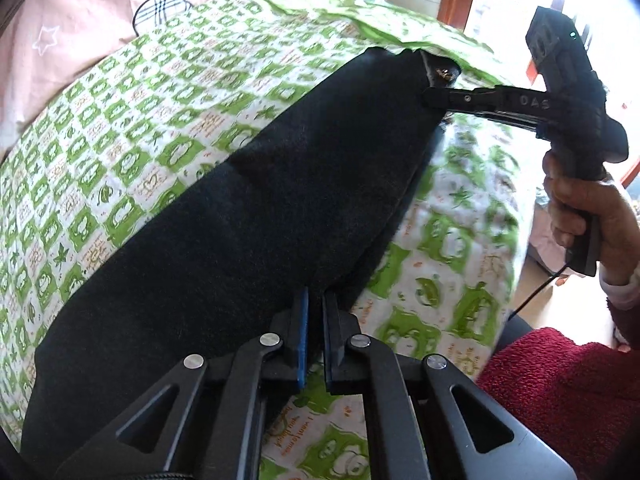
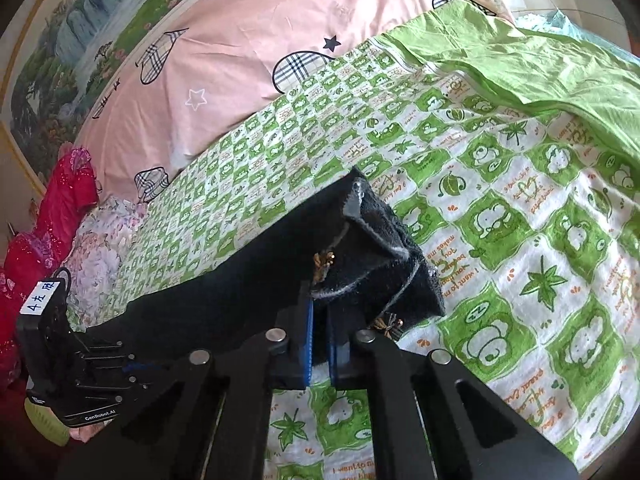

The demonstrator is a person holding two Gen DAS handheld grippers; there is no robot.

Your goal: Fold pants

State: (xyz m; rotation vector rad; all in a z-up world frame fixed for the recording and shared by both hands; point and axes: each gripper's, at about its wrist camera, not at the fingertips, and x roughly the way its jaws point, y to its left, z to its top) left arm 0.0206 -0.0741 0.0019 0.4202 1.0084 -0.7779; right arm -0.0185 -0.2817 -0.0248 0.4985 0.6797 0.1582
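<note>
Black pants (image 1: 240, 220) lie stretched across a green-and-white frog-print sheet (image 1: 120, 128) on a bed. My left gripper (image 1: 315, 300) is shut on the near edge of the pants. My right gripper (image 2: 320, 308) is shut on the other end, where a drawstring with a gold tip (image 2: 325, 261) hangs; it also shows in the left wrist view (image 1: 434, 98), pinching the far corner of the pants. The pants (image 2: 224, 280) span between the two grippers, slightly raised at the held edges. The left gripper body shows at the lower left of the right wrist view (image 2: 76, 376).
A pink quilt (image 2: 248, 32) with plaid hearts lies at the back of the bed. A plain green sheet edge (image 2: 560, 64) is folded at the far right. Red floral bedding (image 2: 60, 208) sits at the left. A red fuzzy cloth (image 1: 560, 384) is at the bed's near right.
</note>
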